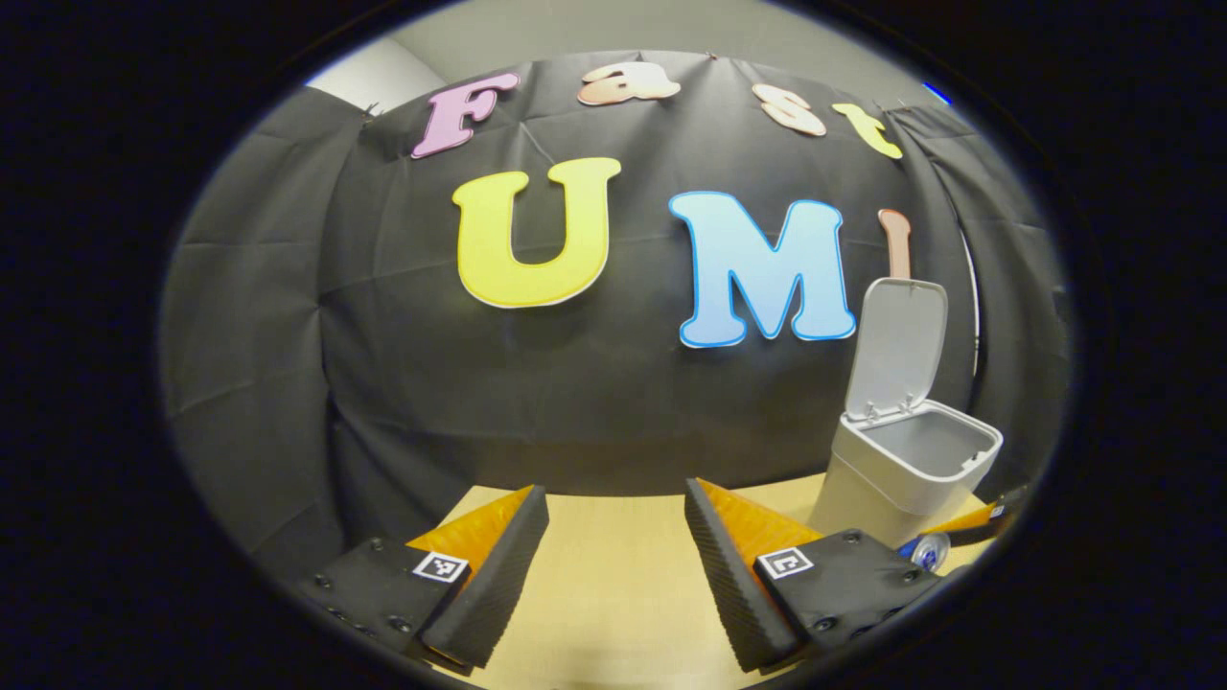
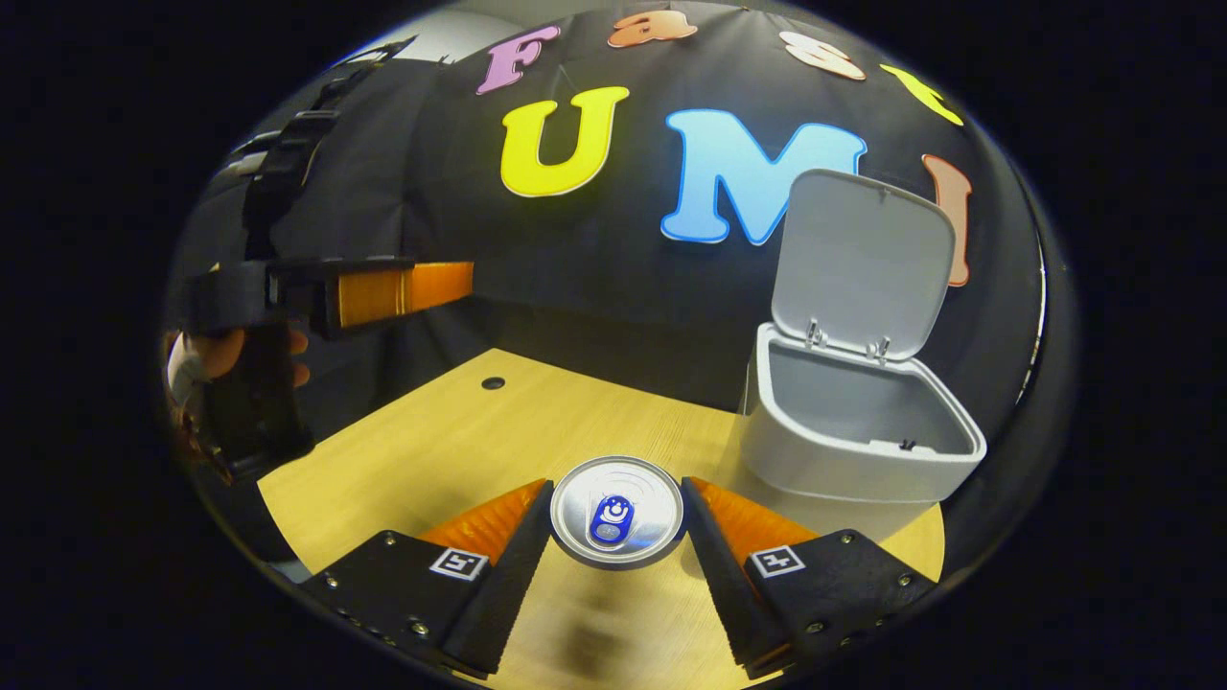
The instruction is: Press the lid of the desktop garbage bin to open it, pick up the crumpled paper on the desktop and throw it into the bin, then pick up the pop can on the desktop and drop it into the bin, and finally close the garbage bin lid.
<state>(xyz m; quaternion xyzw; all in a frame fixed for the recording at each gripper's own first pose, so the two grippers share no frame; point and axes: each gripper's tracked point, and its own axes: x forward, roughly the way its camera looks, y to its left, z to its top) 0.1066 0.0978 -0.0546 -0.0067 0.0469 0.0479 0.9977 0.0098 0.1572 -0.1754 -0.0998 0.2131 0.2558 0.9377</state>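
The right tongs clamp the can, just left of the bin, whose lid stands up. Best to lift clear of the rim, centre, then release. The left tongs gape empty over the table.

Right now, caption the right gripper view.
Right hand-held gripper clamps the pop can beside the open-lidded bin.

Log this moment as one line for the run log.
bin: lid up | right tongs: shut on pop can, on desk | left tongs: open, nothing held
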